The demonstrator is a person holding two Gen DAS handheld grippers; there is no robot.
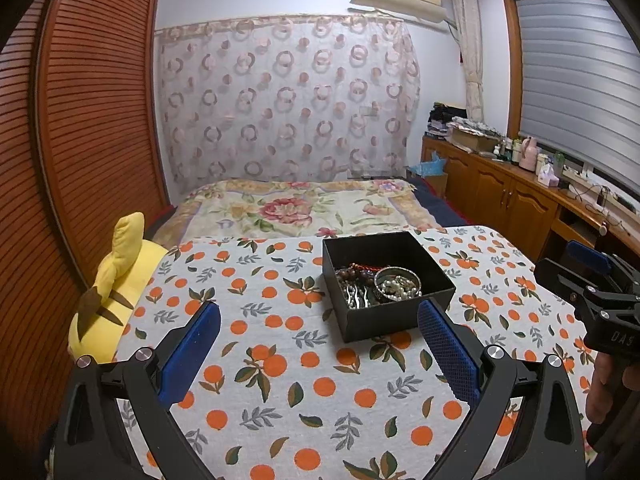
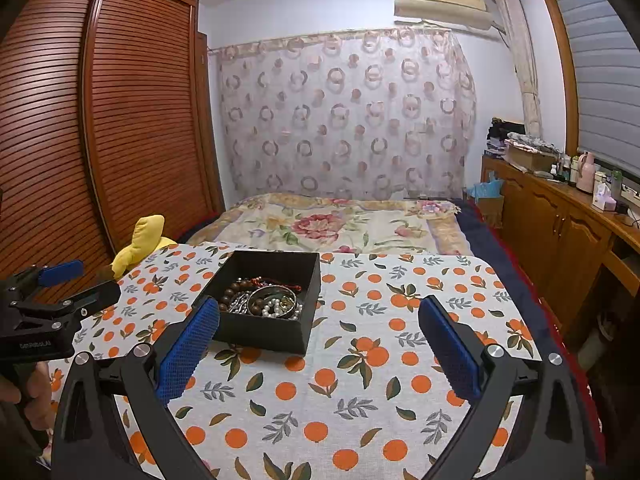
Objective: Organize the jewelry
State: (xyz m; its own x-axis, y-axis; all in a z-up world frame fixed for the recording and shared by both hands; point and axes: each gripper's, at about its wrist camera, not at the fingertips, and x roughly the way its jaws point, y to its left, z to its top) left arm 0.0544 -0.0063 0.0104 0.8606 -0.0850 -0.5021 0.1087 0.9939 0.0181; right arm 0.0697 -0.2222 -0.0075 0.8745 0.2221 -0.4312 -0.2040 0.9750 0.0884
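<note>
**Open jewelry box on an orange-print counter at the foot of a bed**

At nine o'clock stands a brown louvred wooden wardrobe (image 1: pixel 92 120), with a yellow plush toy (image 1: pixel 112 296) at the counter's left edge. The counter (image 1: pixel 280 380) wears a white cloth printed with oranges and leaves. The left gripper (image 1: pixel 318 354) hovers over it, fingers (image 1: pixel 190 354) wide and empty. At twelve o'clock from it sits the square black cardboard box (image 1: pixel 384 284), holding wooden beads, pearls and a metal bangle. Beyond lies a floral-quilted bed (image 1: pixel 300 208) before a ring-patterned sheer curtain (image 1: pixel 288 100). The right gripper (image 2: pixel 320 354) is likewise spread wide, empty. At three o'clock runs a cluttered wooden sideboard (image 1: pixel 504 188) beneath a grey window blind (image 1: pixel 576 80).
</note>
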